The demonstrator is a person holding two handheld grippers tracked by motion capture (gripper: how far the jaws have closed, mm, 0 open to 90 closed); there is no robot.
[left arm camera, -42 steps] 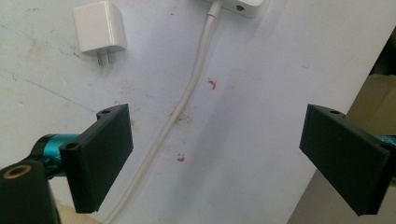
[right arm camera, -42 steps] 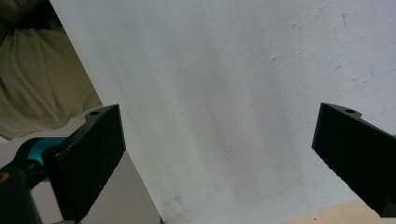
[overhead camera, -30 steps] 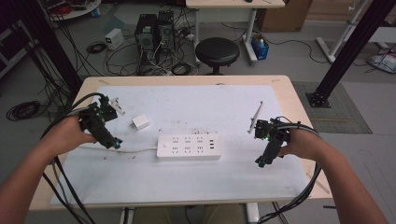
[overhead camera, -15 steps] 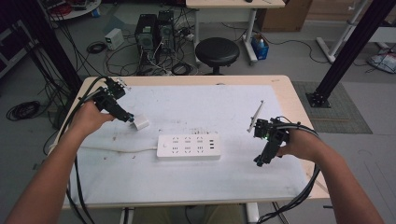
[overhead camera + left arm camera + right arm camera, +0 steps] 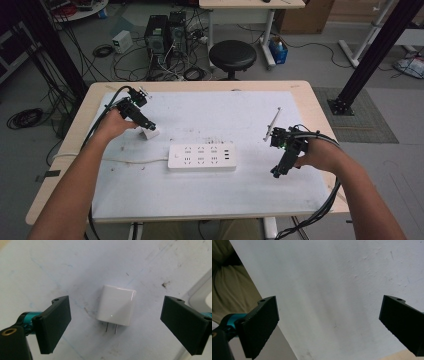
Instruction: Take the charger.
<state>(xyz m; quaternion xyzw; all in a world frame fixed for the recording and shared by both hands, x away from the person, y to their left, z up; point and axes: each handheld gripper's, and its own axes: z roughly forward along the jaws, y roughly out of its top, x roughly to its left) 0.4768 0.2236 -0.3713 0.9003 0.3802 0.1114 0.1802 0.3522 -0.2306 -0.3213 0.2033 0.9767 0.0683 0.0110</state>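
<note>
The white plug adapter (image 5: pixel 116 305) lies flat on the white surface (image 5: pixel 215 195), its two prongs pointing toward the left gripper (image 5: pixel 115 327), just beside the power strip (image 5: pixel 201 157). The left gripper hangs over it with jaws wide apart, the adapter centred between them and untouched. A good grasp would likely mean lowering straight down and closing on the two flat sides, clear of the prongs. The right gripper (image 5: pixel 327 327) hovers well apart near the surface's front edge, jaws spread and empty; a thin rod (image 5: pixel 272 122), possibly a pen, lies beyond it.
</note>
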